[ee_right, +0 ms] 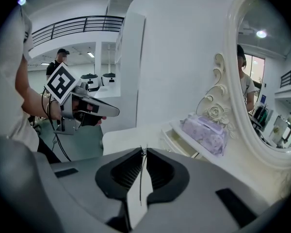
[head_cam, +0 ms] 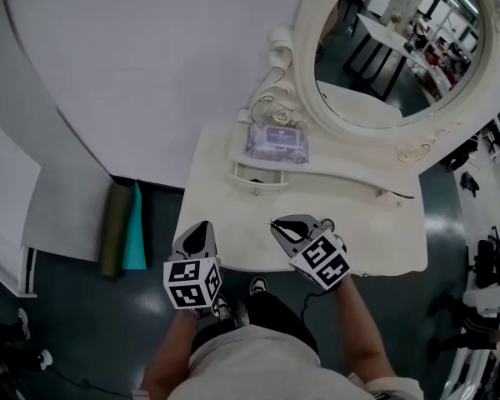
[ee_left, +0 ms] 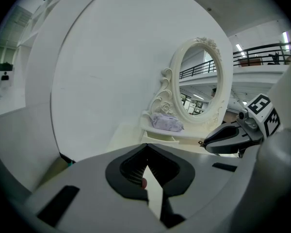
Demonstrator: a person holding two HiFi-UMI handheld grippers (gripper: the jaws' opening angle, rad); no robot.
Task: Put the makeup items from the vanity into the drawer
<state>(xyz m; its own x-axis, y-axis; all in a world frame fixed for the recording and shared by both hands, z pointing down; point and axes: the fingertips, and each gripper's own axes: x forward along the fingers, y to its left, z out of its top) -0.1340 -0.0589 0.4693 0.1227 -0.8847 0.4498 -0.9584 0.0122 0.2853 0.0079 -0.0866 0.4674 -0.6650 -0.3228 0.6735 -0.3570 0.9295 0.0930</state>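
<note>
Over the front of the vanity, the right gripper is pinching a thin dark stick between nearly closed jaws. The stick's long axis is running along the jaws, its tip poking out toward the part-open drawer under the shelf bearing a purple packet. The left gripper is hovering beside it, jaws pressed together.

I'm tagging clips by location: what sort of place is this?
Probably a staged corner inside a large open hall, not a home bedroom. The ornate white vanity with its oval mirror stands against a bare partition wall, and a mezzanine railing shows beyond.
</note>
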